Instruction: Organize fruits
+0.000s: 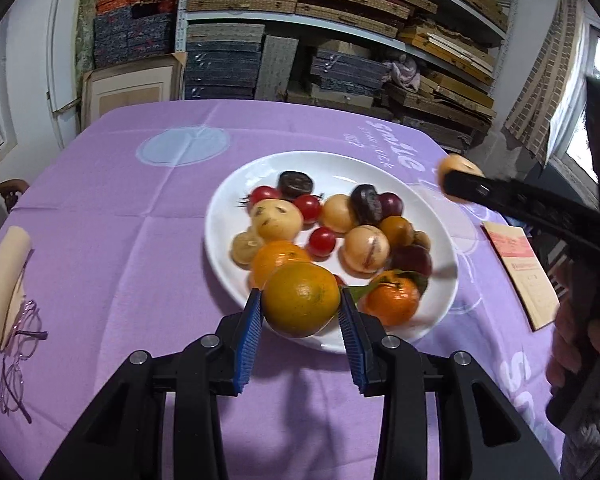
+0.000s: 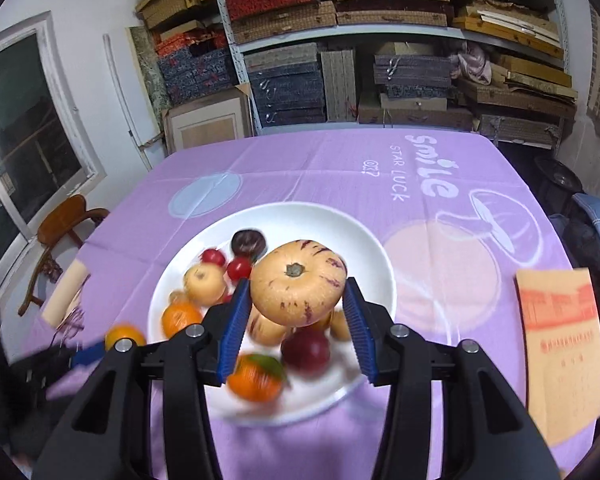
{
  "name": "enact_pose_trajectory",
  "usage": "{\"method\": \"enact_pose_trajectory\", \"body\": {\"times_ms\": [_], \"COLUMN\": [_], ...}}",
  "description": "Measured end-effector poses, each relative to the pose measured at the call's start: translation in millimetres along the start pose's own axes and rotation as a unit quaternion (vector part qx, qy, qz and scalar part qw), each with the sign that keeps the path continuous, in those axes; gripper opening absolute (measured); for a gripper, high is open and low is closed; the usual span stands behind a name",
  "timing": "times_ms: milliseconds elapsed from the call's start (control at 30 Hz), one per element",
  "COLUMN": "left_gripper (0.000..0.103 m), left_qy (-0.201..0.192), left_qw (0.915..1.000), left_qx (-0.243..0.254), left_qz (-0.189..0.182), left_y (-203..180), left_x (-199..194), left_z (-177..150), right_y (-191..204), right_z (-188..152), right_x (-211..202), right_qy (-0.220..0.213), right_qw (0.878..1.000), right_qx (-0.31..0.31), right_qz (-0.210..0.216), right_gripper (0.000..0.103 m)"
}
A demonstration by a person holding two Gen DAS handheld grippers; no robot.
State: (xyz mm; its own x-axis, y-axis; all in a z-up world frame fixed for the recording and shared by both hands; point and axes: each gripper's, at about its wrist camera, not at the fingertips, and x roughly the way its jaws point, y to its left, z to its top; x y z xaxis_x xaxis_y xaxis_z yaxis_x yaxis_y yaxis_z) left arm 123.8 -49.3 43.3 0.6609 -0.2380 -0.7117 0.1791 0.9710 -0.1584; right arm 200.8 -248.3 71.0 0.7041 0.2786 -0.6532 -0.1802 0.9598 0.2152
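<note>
A white plate [image 1: 228,216] on the purple tablecloth holds several mixed fruits: cherry tomatoes, pale yellow striped melons, dark plums and oranges. My left gripper [image 1: 300,306] is shut on an orange [image 1: 300,304] and holds it over the plate's near rim. My right gripper [image 2: 298,296] is shut on a pale striped melon [image 2: 298,282] and holds it above the plate [image 2: 364,240]. In the left wrist view the right gripper [image 1: 460,184] shows at the right, with the melon [image 1: 458,166] in it. An orange with a leaf [image 1: 392,298] lies on the plate's near right.
Pink glasses [image 1: 20,344] and a cream card [image 1: 4,284] lie on the cloth at the left. A tan booklet [image 2: 560,344] lies at the right. A wooden chair [image 2: 56,236] stands left of the table. Shelves of boxes stand behind.
</note>
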Motion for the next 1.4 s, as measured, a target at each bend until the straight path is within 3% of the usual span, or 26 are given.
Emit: {"method": "enact_pose_trajectory", "body": {"times_ms": [167, 400, 500, 667, 867, 933, 1067, 1200, 1400], "left_gripper": [0.039, 0.039, 0.051, 0.068, 0.068, 0.069, 0.079, 0.087, 0.089], "left_qy": [0.016, 0.019, 0.014, 0.002, -0.017, -0.032, -0.063, -0.088, -0.064], "left_qw": [0.9997, 0.9996, 0.9998, 0.9999, 0.9998, 0.9993, 0.9964, 0.9905, 0.9888], "left_qx": [0.015, 0.014, 0.014, 0.011, 0.004, 0.001, -0.012, -0.036, -0.053], "left_qz": [-0.013, -0.014, -0.008, -0.005, 0.004, 0.016, 0.055, 0.099, 0.124], "left_y": [-24.1, -24.7, -25.0, -25.5, -18.5, -12.4, 1.7, 18.0, 36.7], "left_x": [29.2, 48.8, 49.5, 44.4, 18.8, 3.0, -27.3, -49.6, -51.9], "left_z": [6.9, 13.3, 14.0, 15.5, 19.3, 19.2, 8.9, -14.4, -54.0], "right_y": [5.3, 12.4, 9.5, 8.5, 18.1, 23.3, 31.8, 38.0, 47.9], "right_z": [30.7, 38.1, 36.3, 42.6, 45.3, 36.9, 5.1, -46.1, -117.3], "right_x": [55.0, 111.6, 114.6, 94.1, 27.5, -2.2, -56.2, -87.5, -82.0], "right_qy": [0.037, 0.082, 0.086, 0.06, -0.008, -0.039, -0.092, -0.116, -0.088], "right_qw": [0.999, 0.997, 0.996, 0.998, 1.0, 0.999, 0.995, 0.992, 0.994], "right_qx": [0.004, -0.006, -0.005, -0.003, -0.026, -0.036, -0.042, -0.021, 0.012], "right_qz": [0.006, -0.003, 0.0, 0.004, -0.002, -0.01, -0.026, -0.048, -0.059], "right_gripper": [0.046, 0.046, 0.046, 0.05, 0.05, 0.057, 0.073, 0.093, 0.099]}}
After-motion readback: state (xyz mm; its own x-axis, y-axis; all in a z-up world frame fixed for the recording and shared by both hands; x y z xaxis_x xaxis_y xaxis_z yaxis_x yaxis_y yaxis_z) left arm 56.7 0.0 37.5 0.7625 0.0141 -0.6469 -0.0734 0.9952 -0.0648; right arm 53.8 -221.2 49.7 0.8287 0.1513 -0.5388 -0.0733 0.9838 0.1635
